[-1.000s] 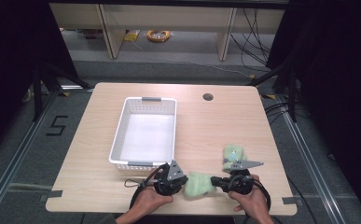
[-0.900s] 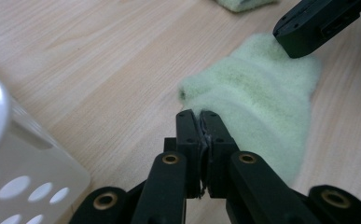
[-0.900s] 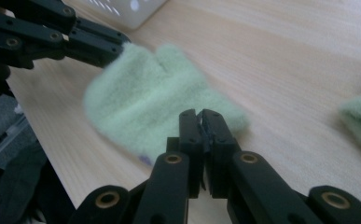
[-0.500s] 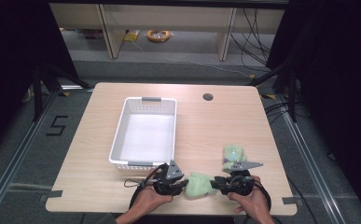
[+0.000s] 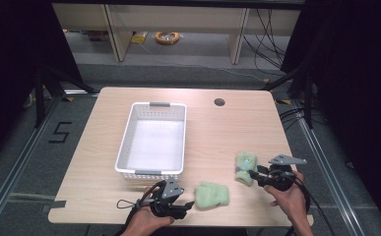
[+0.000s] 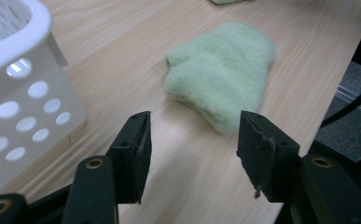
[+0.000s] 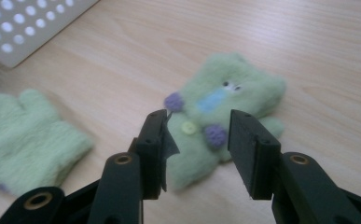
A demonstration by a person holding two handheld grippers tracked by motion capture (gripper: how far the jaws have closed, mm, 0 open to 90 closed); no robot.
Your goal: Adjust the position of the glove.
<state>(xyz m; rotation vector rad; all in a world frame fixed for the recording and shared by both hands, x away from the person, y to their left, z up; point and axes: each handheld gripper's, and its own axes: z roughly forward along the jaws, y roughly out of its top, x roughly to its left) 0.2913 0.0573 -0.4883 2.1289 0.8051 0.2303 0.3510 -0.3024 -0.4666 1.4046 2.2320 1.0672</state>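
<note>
A plain green mitten [image 5: 212, 195] lies flat near the table's front edge. My left gripper [image 5: 190, 203] is just left of it. In the left gripper view the mitten [image 6: 220, 79] lies beyond that gripper [image 6: 194, 144], whose jaws have just been opening, with bare table between them. A second green mitten [image 5: 245, 168], with a sewn face and purple dots, lies to the right. My right gripper [image 5: 252, 174] hovers at its near end. In the right gripper view its jaws [image 7: 197, 140] have just been opening and stand apart over this mitten [image 7: 225, 107] without pressing it.
A white perforated basket [image 5: 151, 140] stands left of centre, its inside bare; its wall [image 6: 19, 93] is close to my left gripper. A round cable hole [image 5: 219, 102] sits at the back right of the wooden table [image 5: 237, 128]. The table's front edge runs just under both hands.
Both grippers were at the plain mitten, one on each side. It now lies free; the right hand has moved right to the decorated mitten, and the left hand has drawn back a little.
</note>
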